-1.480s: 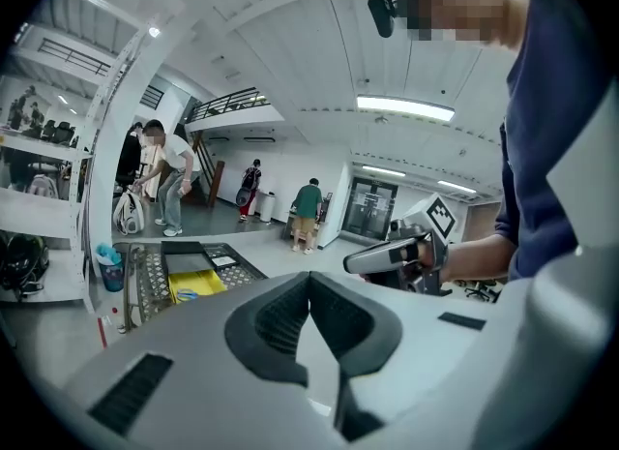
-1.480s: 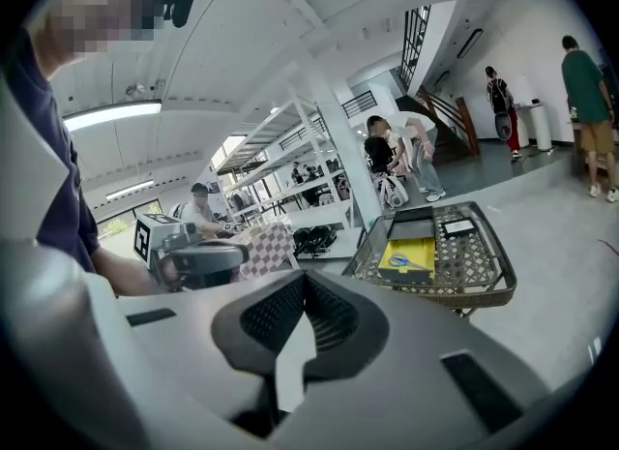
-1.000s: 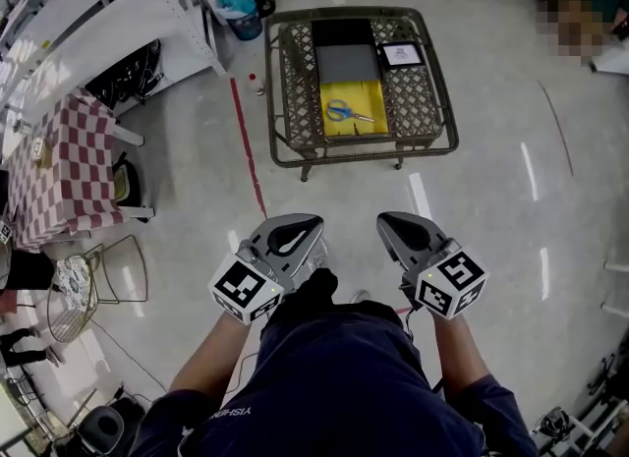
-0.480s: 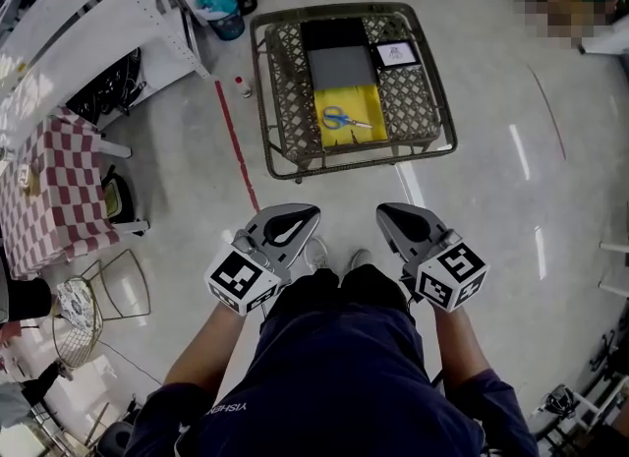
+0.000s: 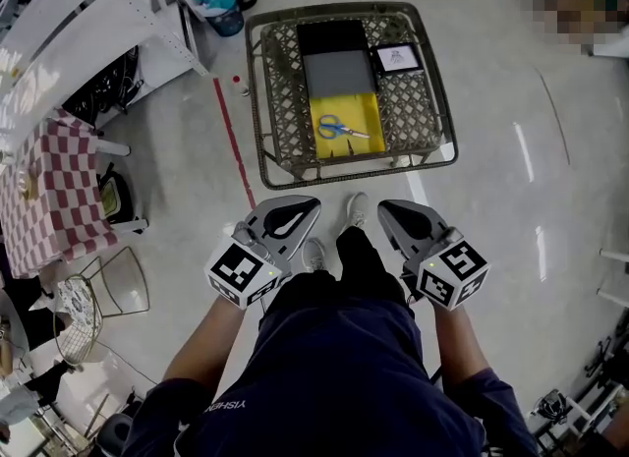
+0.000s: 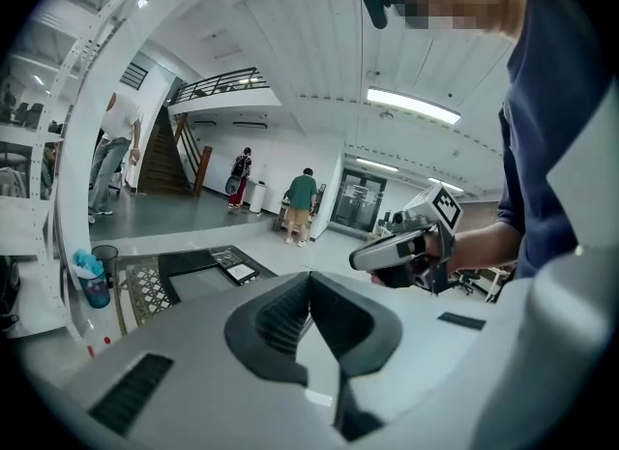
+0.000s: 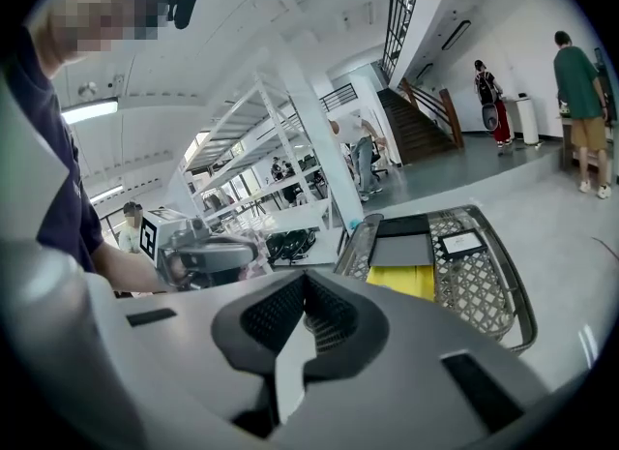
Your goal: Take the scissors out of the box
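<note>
Blue-handled scissors lie in an open yellow box on a low wicker table ahead of me. My left gripper and right gripper are held side by side near my waist, short of the table's near edge. Both have their jaws together with nothing between them. In the left gripper view the left gripper points towards the table. In the right gripper view the right gripper points at the yellow box; the scissors are hidden there.
A grey flat box, a black one and a small framed card also sit on the table. A red floor line, white shelving, a checked table and a wire chair lie left.
I have stepped forward: the table with the yellow box has come nearer in the head view. Both grippers moved along with me, still shut and empty.
</note>
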The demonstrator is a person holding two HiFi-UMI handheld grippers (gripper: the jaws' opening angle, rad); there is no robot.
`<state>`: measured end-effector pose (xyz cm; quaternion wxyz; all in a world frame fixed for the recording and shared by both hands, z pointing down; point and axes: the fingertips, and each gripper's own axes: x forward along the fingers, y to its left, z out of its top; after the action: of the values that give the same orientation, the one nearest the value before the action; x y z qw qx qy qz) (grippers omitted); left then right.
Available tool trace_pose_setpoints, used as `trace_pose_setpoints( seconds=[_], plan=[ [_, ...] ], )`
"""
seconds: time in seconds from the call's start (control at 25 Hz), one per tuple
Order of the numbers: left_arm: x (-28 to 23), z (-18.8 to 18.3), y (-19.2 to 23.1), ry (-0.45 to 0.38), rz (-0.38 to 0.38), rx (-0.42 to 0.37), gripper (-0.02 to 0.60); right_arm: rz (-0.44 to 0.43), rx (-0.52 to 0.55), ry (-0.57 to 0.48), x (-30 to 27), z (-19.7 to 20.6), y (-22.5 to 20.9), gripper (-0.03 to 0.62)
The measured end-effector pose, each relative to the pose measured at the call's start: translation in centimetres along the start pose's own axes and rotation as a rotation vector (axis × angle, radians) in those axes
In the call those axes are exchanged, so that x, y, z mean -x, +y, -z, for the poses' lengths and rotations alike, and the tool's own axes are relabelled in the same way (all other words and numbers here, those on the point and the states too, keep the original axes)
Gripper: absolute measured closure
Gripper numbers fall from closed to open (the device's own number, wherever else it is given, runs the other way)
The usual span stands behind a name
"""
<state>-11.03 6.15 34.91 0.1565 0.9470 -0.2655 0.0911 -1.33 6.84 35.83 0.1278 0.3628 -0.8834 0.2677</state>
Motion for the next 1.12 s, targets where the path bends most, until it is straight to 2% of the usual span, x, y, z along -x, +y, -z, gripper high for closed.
trace_pose_setpoints(
  seconds=[0.2, 0.36, 0.8, 1.12],
  plan=[
    [-4.5, -0.2, 2.2, 0.022, -0.046, 0.017, 0.557, -0.049, -0.015, 0.020, -0.9, -1.0, -4.5, 0.577],
    [-8.3, 0.8, 3.9, 0.082, -0.083, 0.006, 0.557, -0.090, -0.034, 0.042, -1.5, -1.5, -7.8, 0.577],
    [-15.7, 1.6, 6.4, 0.172, -0.132, 0.018, 0.557, -0.155, -0.056, 0.083, -2.7, -2.7, -15.3, 0.577],
    [-19.3, 3.7, 8.3, 0.259, -0.108, -0.062, 0.557, -0.177, -0.071, 0.115, -3.5, -2.5, -18.4, 0.577]
  ],
)
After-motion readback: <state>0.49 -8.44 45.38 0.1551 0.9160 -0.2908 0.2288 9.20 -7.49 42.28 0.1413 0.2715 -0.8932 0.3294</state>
